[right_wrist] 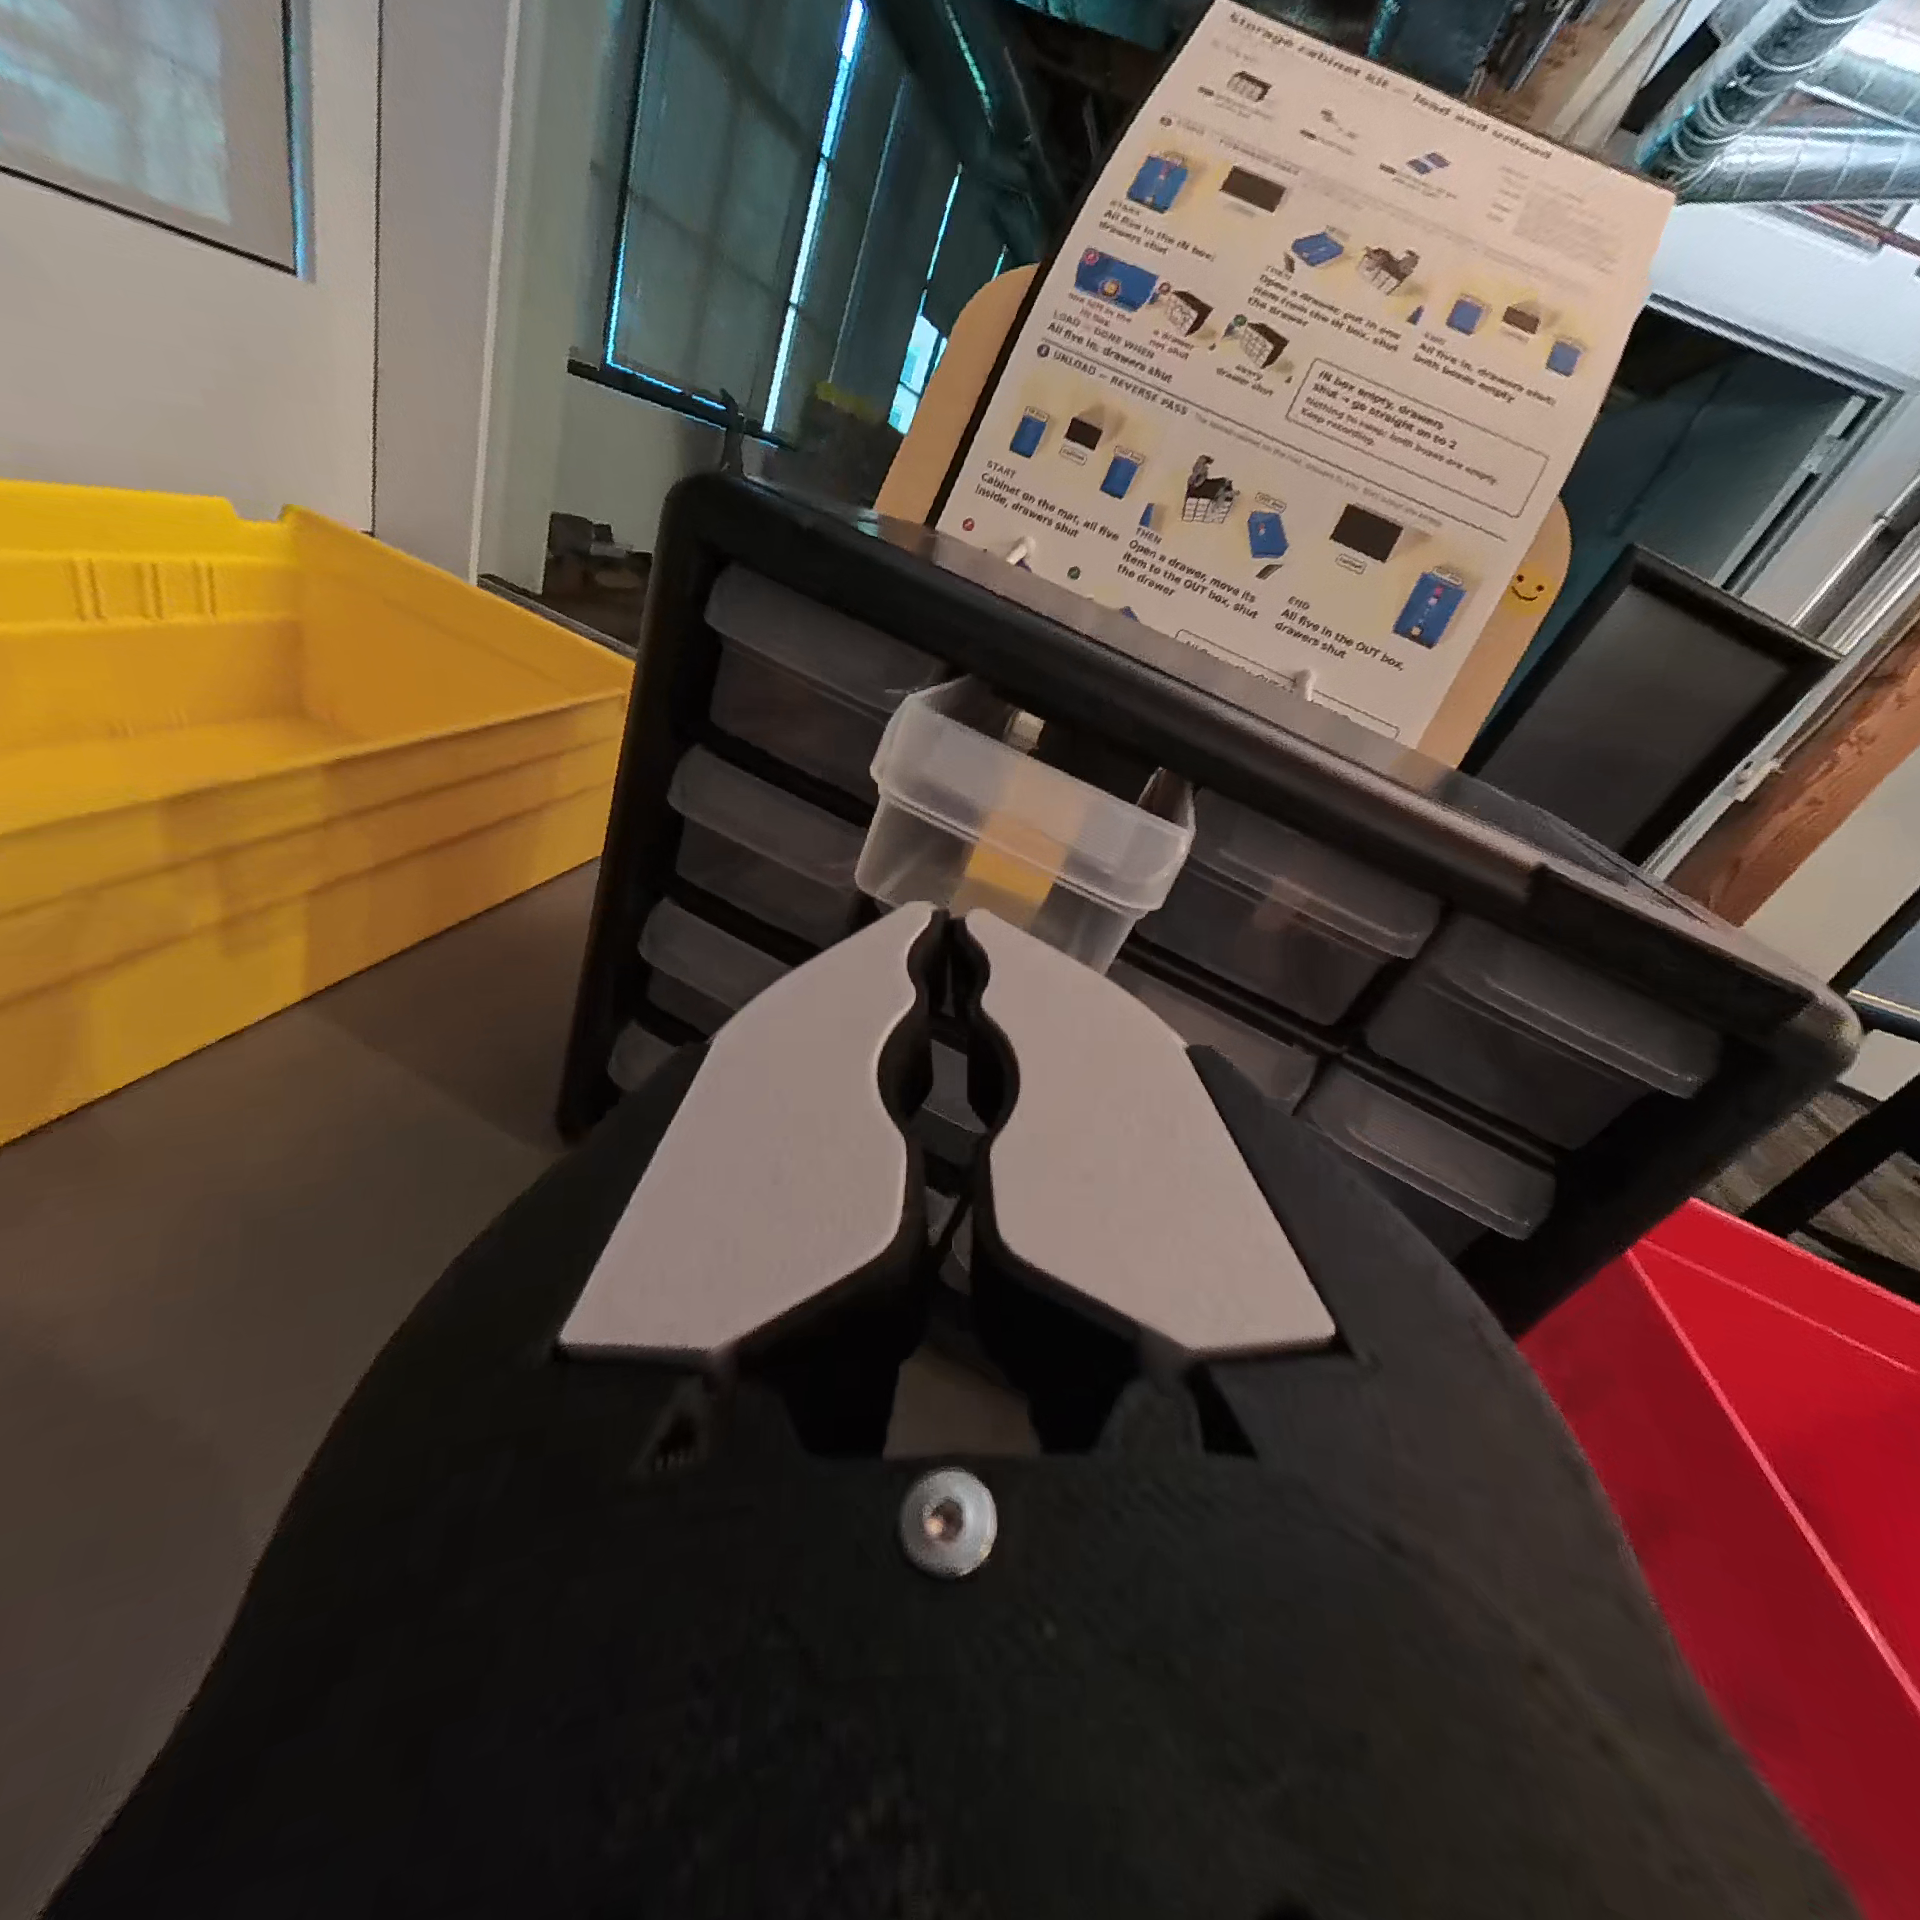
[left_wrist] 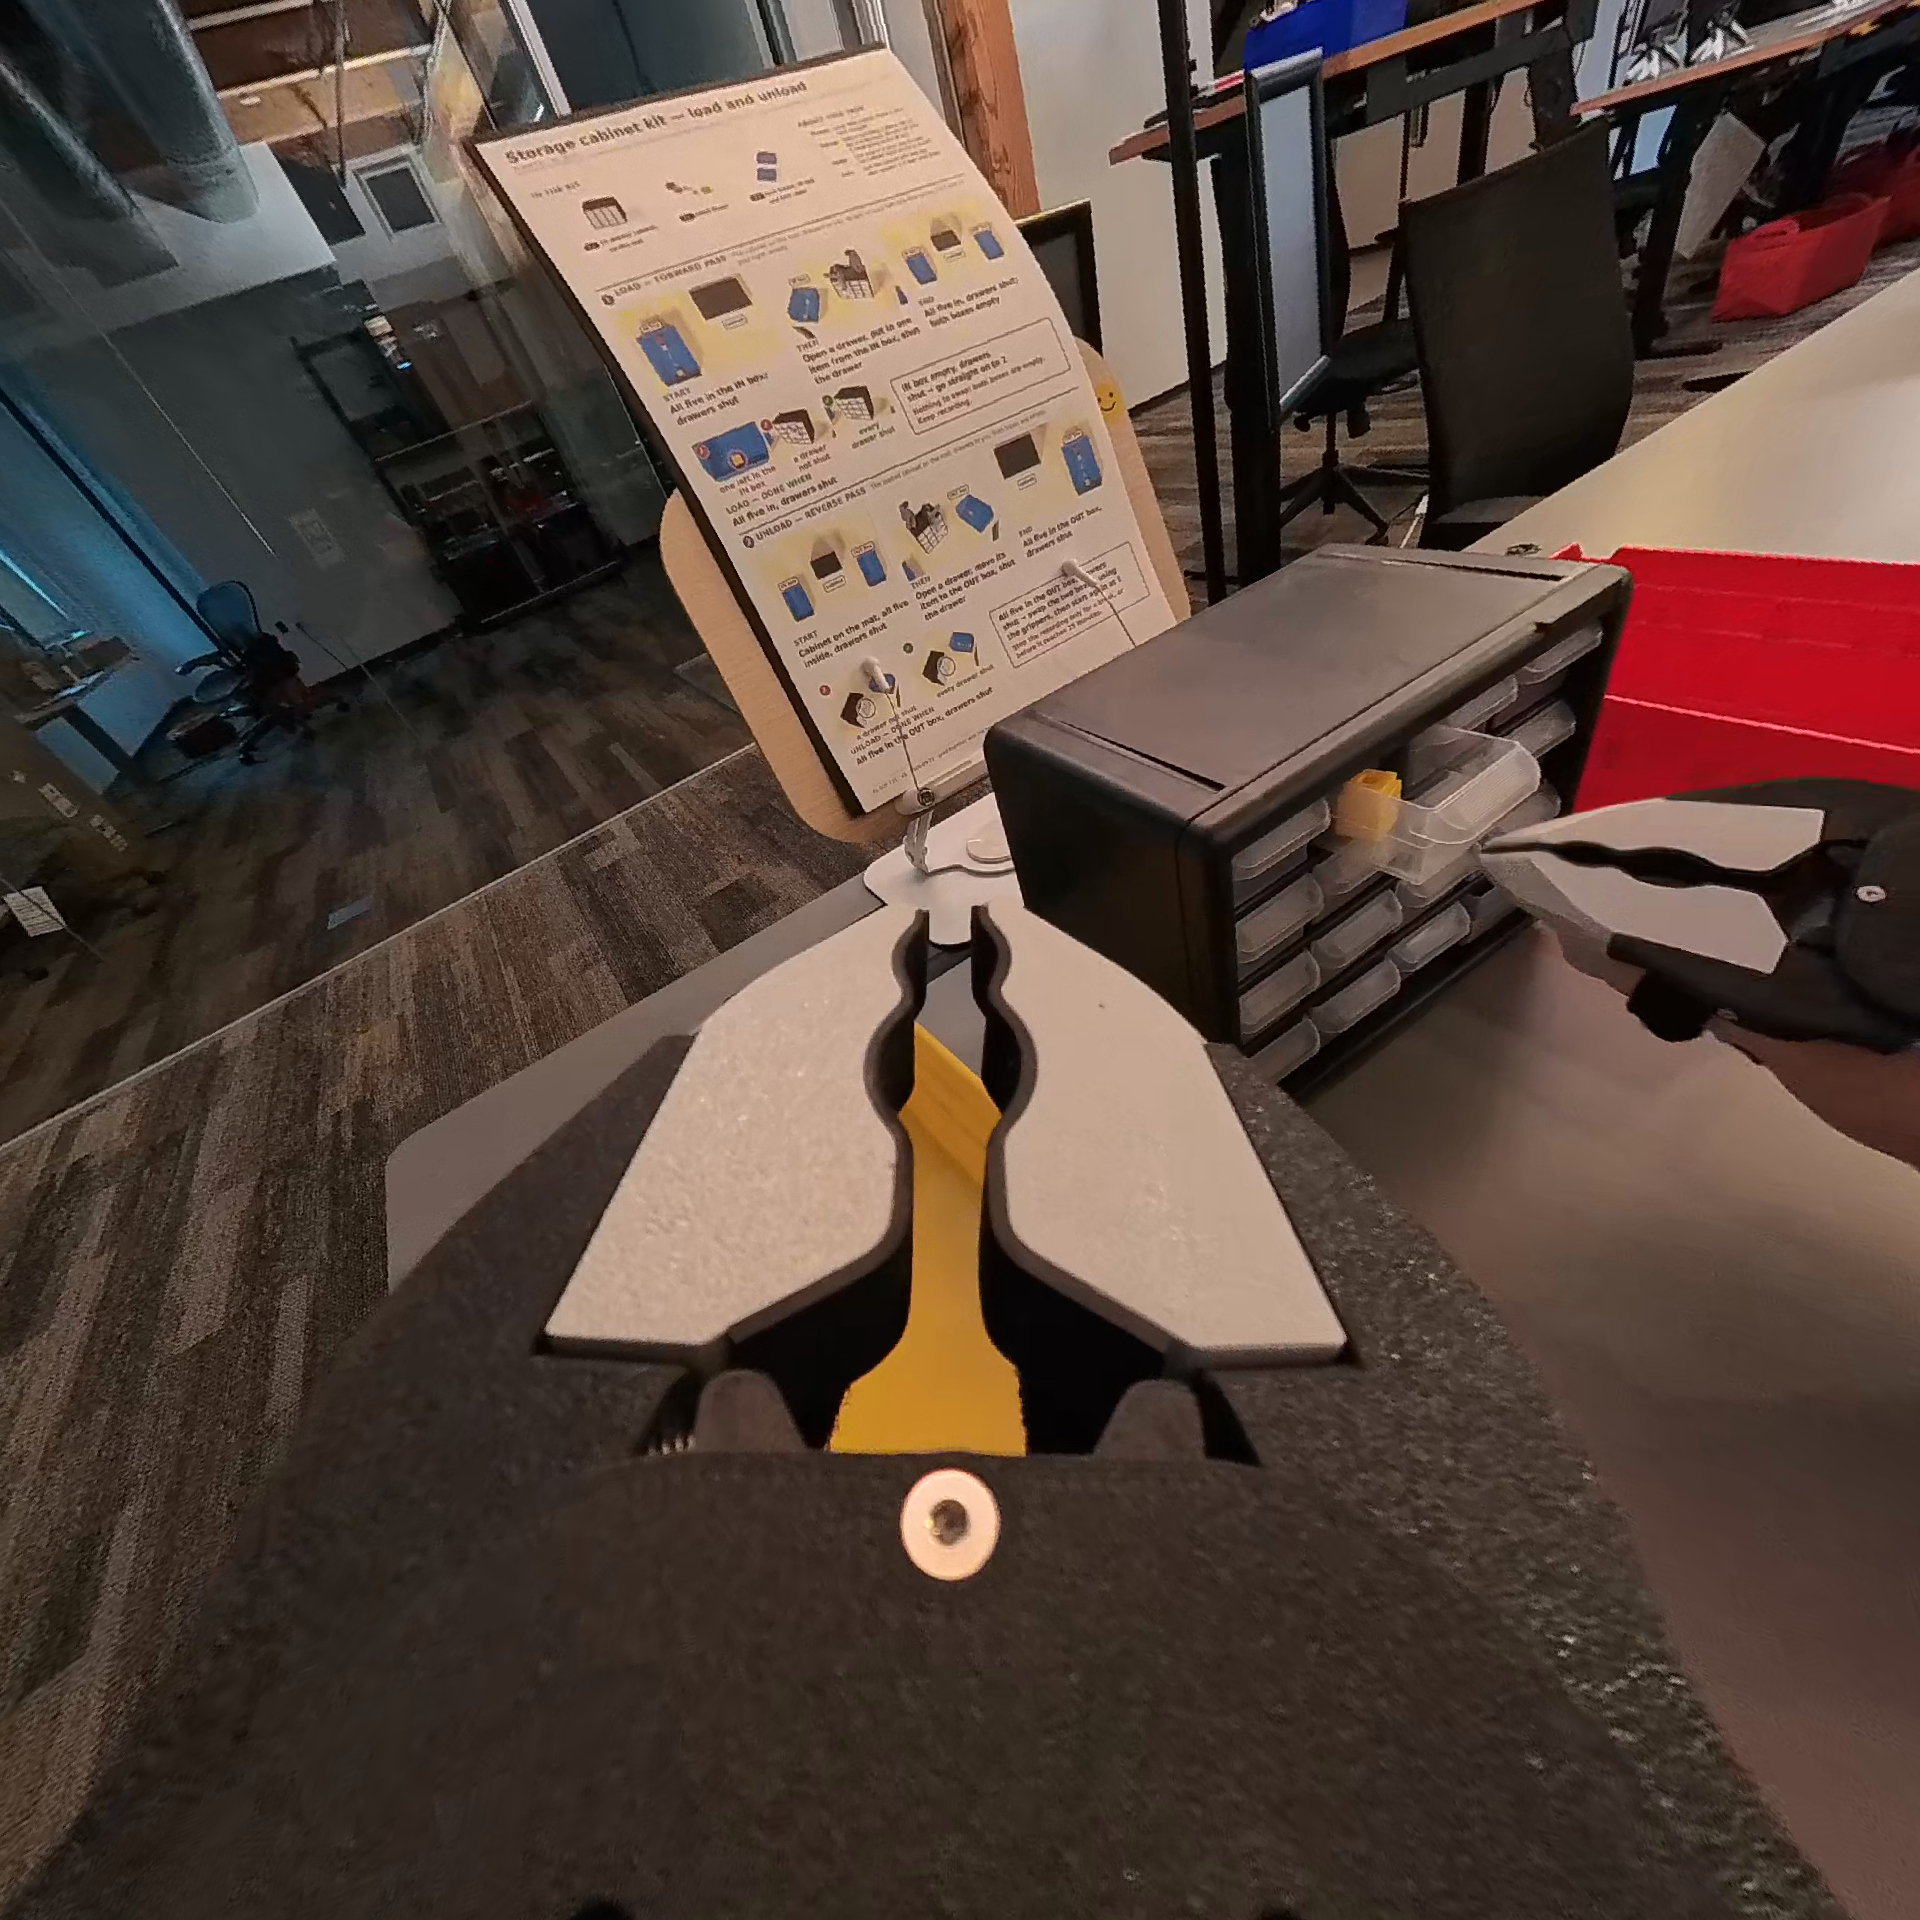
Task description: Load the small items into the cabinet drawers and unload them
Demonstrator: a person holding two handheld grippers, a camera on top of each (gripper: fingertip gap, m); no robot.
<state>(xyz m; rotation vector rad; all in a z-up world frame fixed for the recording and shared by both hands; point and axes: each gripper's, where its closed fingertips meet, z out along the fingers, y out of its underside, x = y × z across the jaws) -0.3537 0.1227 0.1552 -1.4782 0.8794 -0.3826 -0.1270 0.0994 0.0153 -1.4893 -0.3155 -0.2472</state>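
The black drawer cabinet [left_wrist: 1132, 831] stands on the grey table, and also shows in the right wrist view [right_wrist: 1558, 894]. One clear drawer [left_wrist: 1475, 800] in its upper rows is pulled out, with a small yellow block [left_wrist: 1369, 805] inside. The right wrist view shows the drawer [right_wrist: 1018, 810] and the block [right_wrist: 1013, 878] through its front wall. My right gripper [right_wrist: 948, 920] is shut, its tips against the lower front edge of that drawer; the left wrist view shows the same [left_wrist: 1486, 854]. My left gripper [left_wrist: 948, 920] is left of the cabinet with its fingers slightly apart and nothing between them.
A yellow bin [right_wrist: 260, 748] sits left of the cabinet; it shows below my left fingers [left_wrist: 940, 1143]. A red bin [left_wrist: 1756, 665] sits on the cabinet's other side [right_wrist: 1766, 1455]. An instruction board [left_wrist: 831, 416] stands behind. The table edge and carpet lie to the left. Some 25 cm of space lies between my two pairs of fingers.
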